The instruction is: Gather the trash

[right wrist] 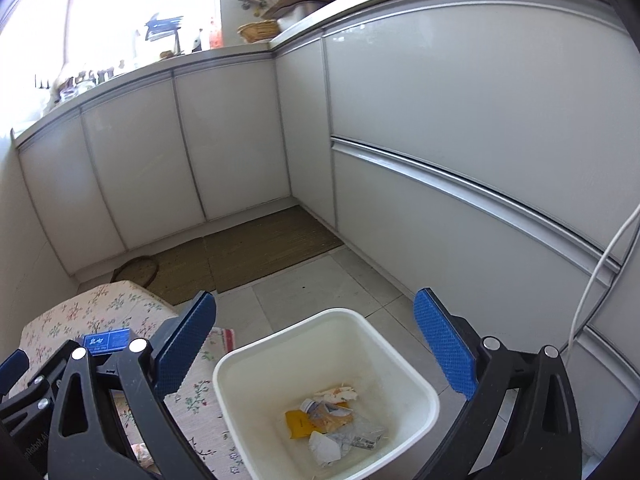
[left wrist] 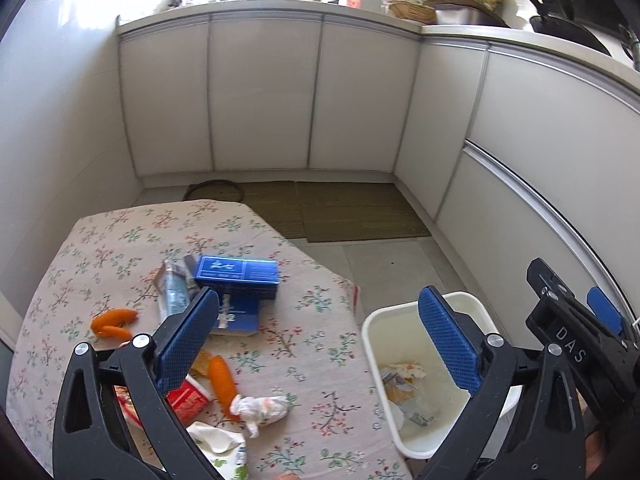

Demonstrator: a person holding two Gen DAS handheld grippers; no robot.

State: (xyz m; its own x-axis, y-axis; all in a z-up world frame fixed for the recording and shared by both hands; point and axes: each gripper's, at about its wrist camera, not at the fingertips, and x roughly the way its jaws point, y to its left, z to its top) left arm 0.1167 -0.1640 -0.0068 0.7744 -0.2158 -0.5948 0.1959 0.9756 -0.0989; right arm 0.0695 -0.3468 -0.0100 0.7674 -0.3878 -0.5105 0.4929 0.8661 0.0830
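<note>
A: Status: one drop looks finished, next pick not begun. White square plastic bin [right wrist: 328, 392] stands on the grey tiled floor just right of the desk [left wrist: 312, 344], which carries a floral cloth. It already holds crumpled paper, a yellow wrapper and clear film at the bottom.

B: Left hand-held gripper [left wrist: 318, 344]?

A: Blue pads spread wide, nothing between them, nothing touched. It hangs across the gap between the desk edge and the bin rim. Right hand-held gripper [right wrist: 316, 352] likewise: jaws wide apart and empty, poised above the bin mouth without contact.

B: Remaining trash?

A: All on the desk, left of the bin. Near: crumpled white tissue wad [left wrist: 262, 410], long orange peel strip [left wrist: 222, 380], red-and-white carton [left wrist: 188, 400], white printed wrapper [left wrist: 220, 446]. Left of centre: curled orange peel [left wrist: 114, 322]. Farther: silver foil packet [left wrist: 174, 290], and dark blue cardboard box [left wrist: 238, 276] lying on another blue pack.

B: Next move?

A: My judgement: swing the left gripper back over the desk, dip to the tissue wad or peel strip, and close gently. Both are light and soft, so a low approach is needed without snagging the cloth.
</note>
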